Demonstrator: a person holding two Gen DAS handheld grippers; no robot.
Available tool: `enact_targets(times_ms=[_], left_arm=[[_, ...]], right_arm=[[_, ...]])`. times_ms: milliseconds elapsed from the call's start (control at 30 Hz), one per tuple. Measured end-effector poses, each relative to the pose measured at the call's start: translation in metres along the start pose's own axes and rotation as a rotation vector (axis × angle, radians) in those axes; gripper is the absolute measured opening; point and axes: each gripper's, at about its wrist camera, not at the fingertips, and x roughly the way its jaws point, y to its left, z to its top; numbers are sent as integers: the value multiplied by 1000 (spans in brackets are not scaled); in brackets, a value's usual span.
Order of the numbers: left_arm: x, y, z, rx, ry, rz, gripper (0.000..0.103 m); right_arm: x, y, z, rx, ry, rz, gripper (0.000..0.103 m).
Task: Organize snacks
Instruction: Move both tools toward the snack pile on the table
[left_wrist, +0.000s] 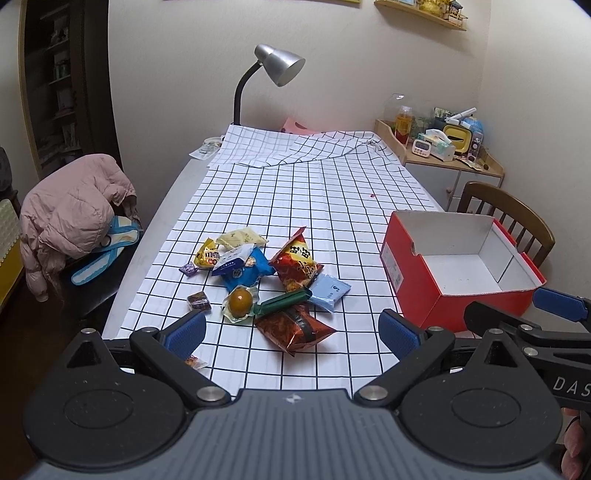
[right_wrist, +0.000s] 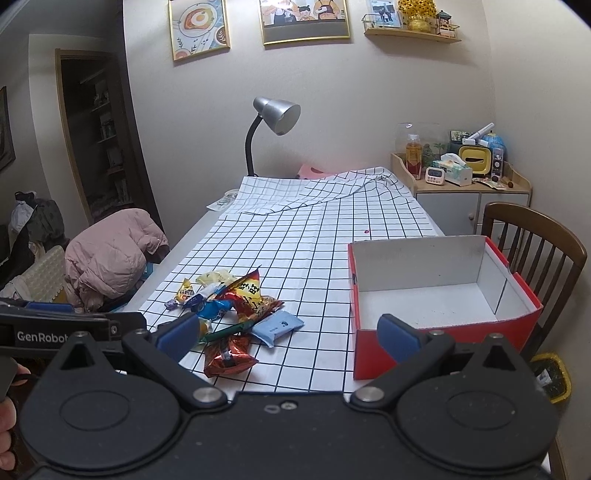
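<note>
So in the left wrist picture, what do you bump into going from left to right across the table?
Small purple wrapped candy → yellow M&M's bag → blue crinkly snack bag → red-orange chip bag → pale blue flat packet → open red cardboard box.

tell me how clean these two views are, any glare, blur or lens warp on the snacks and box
Left wrist view: sharp; a small bright glint on the amber jelly cup, foil sheen on the red-brown packet; fisheye bends the door frame at the edge. Right wrist view: also sharp, even indoor light, soft shadows inside the red box; the chair bows near the rim and the corners go black.
</note>
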Motion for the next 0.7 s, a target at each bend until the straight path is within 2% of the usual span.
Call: enact_targets(times_ms=[67,400,700], left_arm=[[0,0,0,1,0,0,100],[11,7,2,-16,24,5,100],[48,41,-7,-107,133,47,100]], right_arm=[[1,1,1,-19,-20,0,102],[16,6,4,-45,-15,26,102],[60,22,-1,-112,52,107,102]])
